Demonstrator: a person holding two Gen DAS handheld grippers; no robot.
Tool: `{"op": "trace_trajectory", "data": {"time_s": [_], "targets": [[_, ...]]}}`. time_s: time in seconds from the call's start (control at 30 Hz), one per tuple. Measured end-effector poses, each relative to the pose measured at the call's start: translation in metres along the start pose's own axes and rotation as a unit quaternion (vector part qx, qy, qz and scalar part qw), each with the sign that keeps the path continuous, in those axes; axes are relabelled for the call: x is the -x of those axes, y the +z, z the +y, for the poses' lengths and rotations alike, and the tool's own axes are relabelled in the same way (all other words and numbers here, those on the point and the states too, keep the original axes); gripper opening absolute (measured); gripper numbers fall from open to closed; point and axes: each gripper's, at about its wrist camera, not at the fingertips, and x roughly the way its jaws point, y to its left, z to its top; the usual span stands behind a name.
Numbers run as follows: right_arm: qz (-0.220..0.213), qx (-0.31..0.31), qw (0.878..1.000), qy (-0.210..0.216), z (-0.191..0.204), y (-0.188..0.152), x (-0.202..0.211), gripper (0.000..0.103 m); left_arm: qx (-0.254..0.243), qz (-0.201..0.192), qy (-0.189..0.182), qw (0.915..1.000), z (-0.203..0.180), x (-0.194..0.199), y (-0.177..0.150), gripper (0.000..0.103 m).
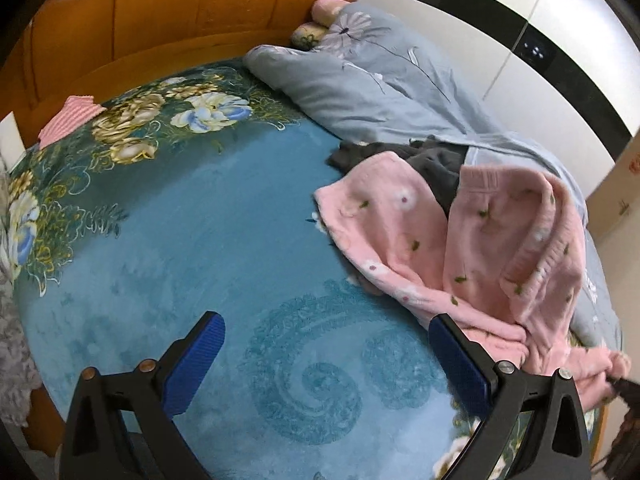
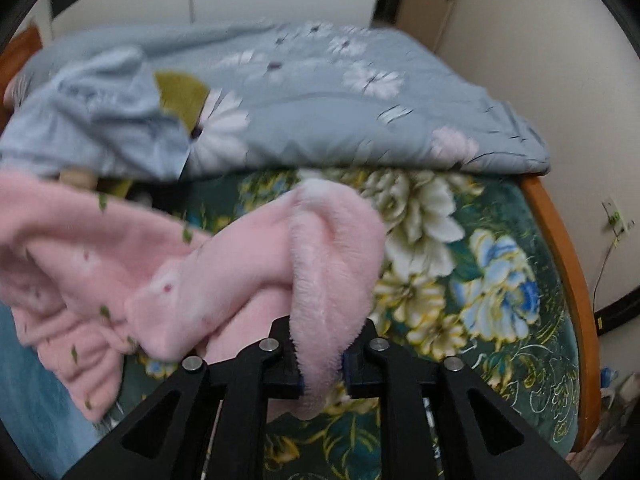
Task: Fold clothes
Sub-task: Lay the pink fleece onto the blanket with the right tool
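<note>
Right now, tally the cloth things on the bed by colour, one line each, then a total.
Pink: 2, the fleece garment held in the shut right tongs, and a striped knit piece near the headboard.
Dark grey: 1, a garment partly under the pink fleece.
Grey-blue floral: 1, the quilt.
Teal floral: 1, the bed cover.
Total: 5.
The left tongs are open, holding nothing.

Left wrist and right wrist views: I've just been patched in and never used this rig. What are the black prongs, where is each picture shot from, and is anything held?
The prongs are hand-held two-finger grippers, one per hand, each with a camera looking along its fingers. In the left wrist view the left gripper hangs open over the blue floral bedspread, holding nothing. A pink sweater lies crumpled beside a grey quilt, partly over a dark garment. In the right wrist view the right gripper is shut on a fold of that pink sweater.
</note>
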Motion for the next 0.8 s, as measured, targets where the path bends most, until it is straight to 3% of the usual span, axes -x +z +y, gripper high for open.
{"op": "trace_trajectory", "data": {"time_s": [0.07, 0.13, 0.27, 0.33, 0.47, 0.8], "targets": [[-0.009, 0.034, 0.999, -0.004, 0.002, -0.006, 0.012, 0.027, 0.008, -0.002, 0.003, 1.0, 0.001, -0.005, -0.001, 0.103], [-0.026, 0.075, 0.997, -0.015, 0.015, -0.009, 0.029, 0.043, 0.013, 0.007, 0.002, 0.9999, 0.0, -0.011, -0.001, 0.103], [-0.075, 0.117, 0.99, -0.033, 0.04, -0.016, 0.068, 0.054, 0.007, 0.028, 0.0, 0.9996, -0.011, -0.026, -0.008, 0.103], [-0.096, 0.139, 0.985, -0.018, 0.055, -0.02, 0.08, 0.063, -0.004, 0.035, 0.0, 0.9994, -0.016, -0.03, -0.015, 0.103], [-0.118, 0.18, 0.976, 0.025, 0.101, -0.024, 0.096, 0.063, -0.021, 0.036, 0.007, 0.9991, -0.021, -0.03, -0.024, 0.103], [-0.162, 0.226, 0.955, 0.101, 0.189, -0.027, 0.135, 0.063, 0.003, 0.037, 0.007, 0.9993, -0.007, -0.028, -0.025, 0.103]]}}
